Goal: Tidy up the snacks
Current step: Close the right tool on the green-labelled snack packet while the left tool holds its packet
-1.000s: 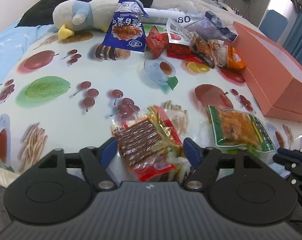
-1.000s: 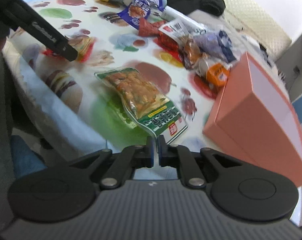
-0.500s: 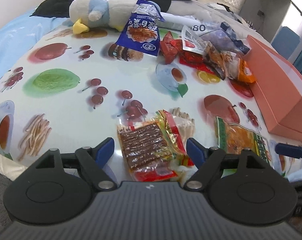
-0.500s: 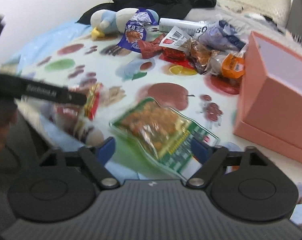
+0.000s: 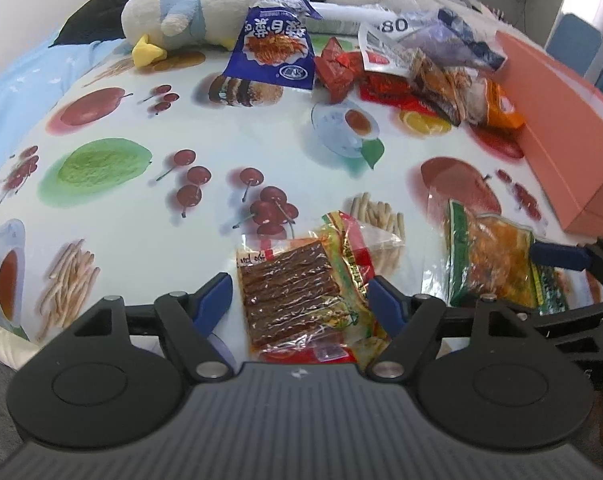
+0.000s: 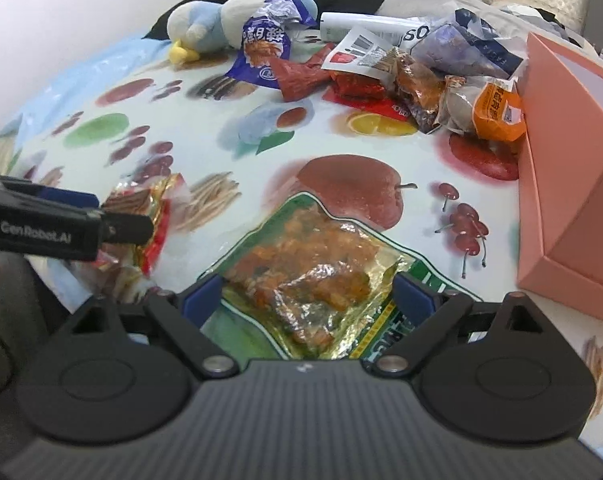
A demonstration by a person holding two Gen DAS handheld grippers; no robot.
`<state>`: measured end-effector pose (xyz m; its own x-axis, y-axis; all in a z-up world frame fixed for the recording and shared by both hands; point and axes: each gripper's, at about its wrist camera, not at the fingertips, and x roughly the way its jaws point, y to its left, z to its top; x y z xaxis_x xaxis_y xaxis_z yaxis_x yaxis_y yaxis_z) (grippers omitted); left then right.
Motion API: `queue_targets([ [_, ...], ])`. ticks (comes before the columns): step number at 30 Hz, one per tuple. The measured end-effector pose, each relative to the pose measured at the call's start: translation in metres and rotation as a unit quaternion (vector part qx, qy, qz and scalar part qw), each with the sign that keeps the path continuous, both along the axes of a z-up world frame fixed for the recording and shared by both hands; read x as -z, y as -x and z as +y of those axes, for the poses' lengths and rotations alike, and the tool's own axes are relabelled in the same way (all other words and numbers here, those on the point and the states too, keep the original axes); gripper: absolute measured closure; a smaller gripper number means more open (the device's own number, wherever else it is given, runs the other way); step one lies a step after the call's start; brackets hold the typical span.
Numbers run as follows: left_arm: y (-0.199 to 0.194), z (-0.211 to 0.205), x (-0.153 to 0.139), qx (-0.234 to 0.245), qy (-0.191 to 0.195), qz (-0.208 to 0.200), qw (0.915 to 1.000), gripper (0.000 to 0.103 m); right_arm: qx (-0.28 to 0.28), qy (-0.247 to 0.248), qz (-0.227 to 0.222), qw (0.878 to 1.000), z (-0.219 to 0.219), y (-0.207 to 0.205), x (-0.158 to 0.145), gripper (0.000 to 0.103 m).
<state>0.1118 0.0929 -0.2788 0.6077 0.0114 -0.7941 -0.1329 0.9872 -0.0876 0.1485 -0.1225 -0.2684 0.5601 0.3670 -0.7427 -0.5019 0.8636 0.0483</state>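
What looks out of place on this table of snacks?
A plush toy lies on its side at the table's far edge, with the blue snack bag leaning against it. It is the only thing among the packets that isn't a snack or the pink box.

So it's a bed with a fruit-print plastic cloth (image 5: 237,128) spread over it. Near the front edge: a red-yellow jerky pack (image 5: 301,292) and a green-edged snack pack (image 6: 313,276). Along the far edge: a plush penguin (image 5: 181,20), a blue snack bag (image 5: 275,50) and a snack pile (image 6: 421,76). A pink box (image 6: 573,184) hugs the right edge.
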Motion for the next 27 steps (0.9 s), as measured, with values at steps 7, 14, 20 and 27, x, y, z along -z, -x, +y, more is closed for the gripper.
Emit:
queue_targets([
  [7, -0.002, -0.005, 0.001, 0.011, -0.024, 0.008, 0.9996, 0.039, -0.013, 0.021, 0.001, 1.0, 0.008, 0.002, 0.007, 0.007],
  [14, 0.001, 0.0, -0.003, 0.006, -0.005, -0.002, 1.0, 0.044, -0.028, 0.021, -0.009, 0.999, 0.017, 0.008, -0.003, 0.056],
  [20, 0.002, 0.005, -0.011, -0.005, 0.026, -0.01, 0.9996, 0.045, -0.013, 0.016, -0.018, 1.0, 0.015, 0.011, -0.013, 0.087],
  [27, 0.005, 0.002, -0.032, -0.01, 0.039, -0.03, 0.9988, 0.046, 0.02, -0.005, -0.026, 0.999, -0.001, 0.015, -0.033, 0.092],
])
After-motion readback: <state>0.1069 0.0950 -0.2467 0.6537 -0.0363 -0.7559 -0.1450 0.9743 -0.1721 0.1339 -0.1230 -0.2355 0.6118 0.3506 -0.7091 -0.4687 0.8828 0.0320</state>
